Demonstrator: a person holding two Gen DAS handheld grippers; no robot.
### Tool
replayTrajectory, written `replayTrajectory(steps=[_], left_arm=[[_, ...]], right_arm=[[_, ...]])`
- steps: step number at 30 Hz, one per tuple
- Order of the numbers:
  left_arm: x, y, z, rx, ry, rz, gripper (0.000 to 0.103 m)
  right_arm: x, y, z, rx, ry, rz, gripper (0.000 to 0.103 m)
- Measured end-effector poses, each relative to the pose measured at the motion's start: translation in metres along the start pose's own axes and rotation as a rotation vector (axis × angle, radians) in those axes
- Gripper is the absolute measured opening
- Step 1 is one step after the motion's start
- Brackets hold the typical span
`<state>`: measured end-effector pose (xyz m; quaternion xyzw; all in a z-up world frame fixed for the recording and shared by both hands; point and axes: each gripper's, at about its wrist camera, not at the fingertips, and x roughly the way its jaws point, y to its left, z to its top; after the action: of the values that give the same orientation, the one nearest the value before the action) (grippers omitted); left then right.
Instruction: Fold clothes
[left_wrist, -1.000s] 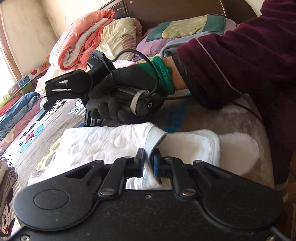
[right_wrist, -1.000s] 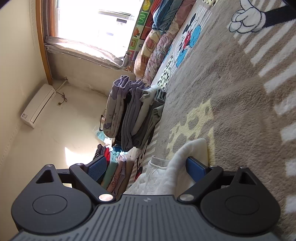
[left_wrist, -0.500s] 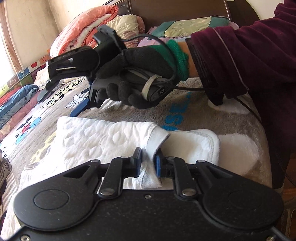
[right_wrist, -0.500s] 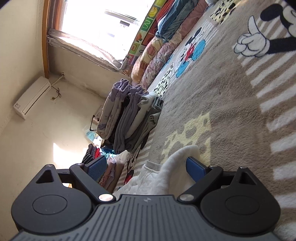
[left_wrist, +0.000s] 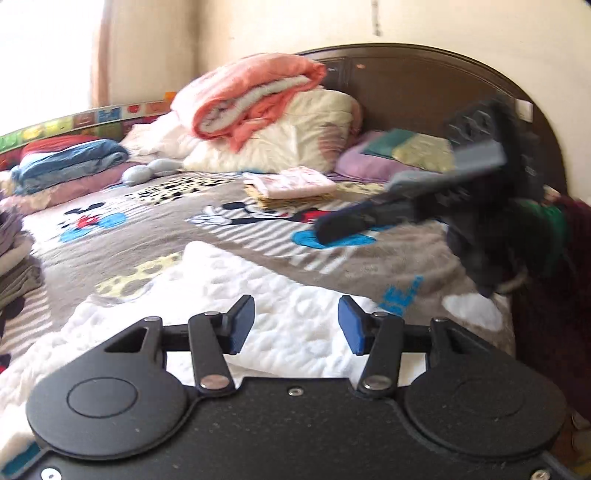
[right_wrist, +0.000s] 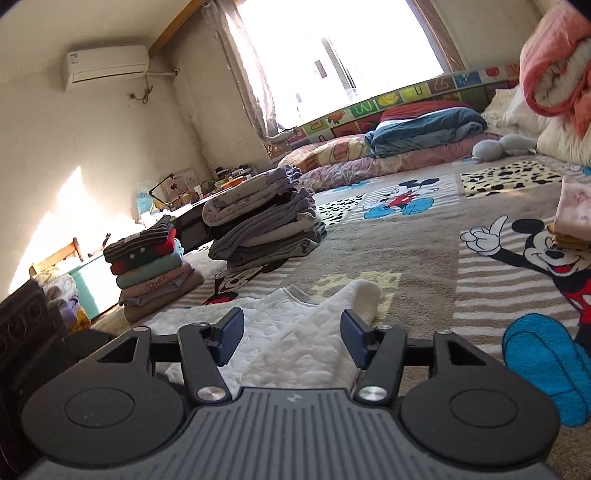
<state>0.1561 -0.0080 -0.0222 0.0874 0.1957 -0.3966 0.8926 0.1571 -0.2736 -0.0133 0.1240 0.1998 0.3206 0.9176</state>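
Note:
A white quilted garment (left_wrist: 236, 295) lies spread on the Mickey Mouse blanket (left_wrist: 369, 266) that covers the bed. My left gripper (left_wrist: 295, 325) is open just above the garment's near part, with nothing between its blue pads. My right gripper (right_wrist: 291, 334) is open too, over the same white garment (right_wrist: 295, 332), whose sleeve end (right_wrist: 365, 291) points away from me. The right gripper also shows in the left wrist view (left_wrist: 424, 199), blurred, held in a black glove above the blanket at the right.
Two stacks of folded clothes (right_wrist: 266, 225) (right_wrist: 151, 266) stand at the bed's left edge. A small folded pink pile (left_wrist: 291, 188) lies mid-bed. Rolled orange and cream bedding (left_wrist: 258, 107) and pillows (left_wrist: 395, 155) lie against the dark headboard (left_wrist: 424, 88).
My left gripper let go of the white garment's edge and opened, then lifted. The right gripper swung up and away to the right, turning level. The garment now lies flatter.

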Motion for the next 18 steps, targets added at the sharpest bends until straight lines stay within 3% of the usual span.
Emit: replayTrajectory(steps=[3,5,9,15,18], left_arm=[[0.002,0.01,0.002,-0.121,-0.033,0.098,0.044],[0.004,0.01,0.004,-0.192,-0.066,0.12,0.04],[0.019,-0.001,0.014,-0.196,-0.058,0.186,0.034],[0.073,-0.015,0.035,-0.14,0.06,0.325,0.019],[0.101,-0.003,0.048,-0.174,0.108,0.364,0.015]], right_arm=[[-0.007,0.019,-0.015,-0.063,0.028,0.012,0.046],[-0.003,0.025,-0.025,-0.104,0.055,0.015,0.046],[0.02,0.023,-0.05,-0.113,0.193,0.026,0.046],[0.02,0.021,-0.055,-0.088,0.196,0.062,0.046],[0.019,0.021,-0.057,-0.088,0.193,0.073,0.047]])
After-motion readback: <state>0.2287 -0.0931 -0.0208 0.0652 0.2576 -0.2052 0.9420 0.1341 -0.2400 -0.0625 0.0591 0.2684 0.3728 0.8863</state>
